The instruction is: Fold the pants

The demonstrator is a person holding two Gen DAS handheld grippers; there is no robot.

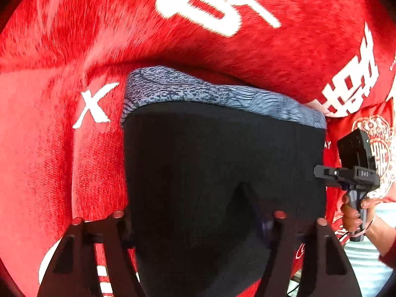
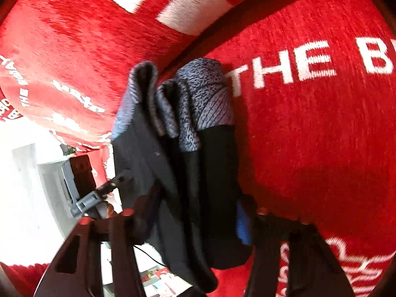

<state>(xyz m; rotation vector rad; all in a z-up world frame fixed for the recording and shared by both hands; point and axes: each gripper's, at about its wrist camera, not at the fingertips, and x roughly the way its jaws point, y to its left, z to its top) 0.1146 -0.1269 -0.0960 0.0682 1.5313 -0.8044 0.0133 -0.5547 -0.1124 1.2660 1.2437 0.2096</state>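
On the red lettered blanket (image 1: 61,148), black pants (image 1: 222,160) with a grey patterned waistband (image 1: 210,91) lie folded; left gripper (image 1: 199,216) and right gripper (image 2: 195,214) each straddle the near edge, whether pinching I cannot tell.

A home-like room, though its exact kind cannot be told. A plush red fleece blanket with large white lettering (image 2: 309,123) covers the whole work surface and a raised cushion-like fold behind it. Past its edge stands pale white furniture or a wall (image 2: 27,173), washed out by bright light.
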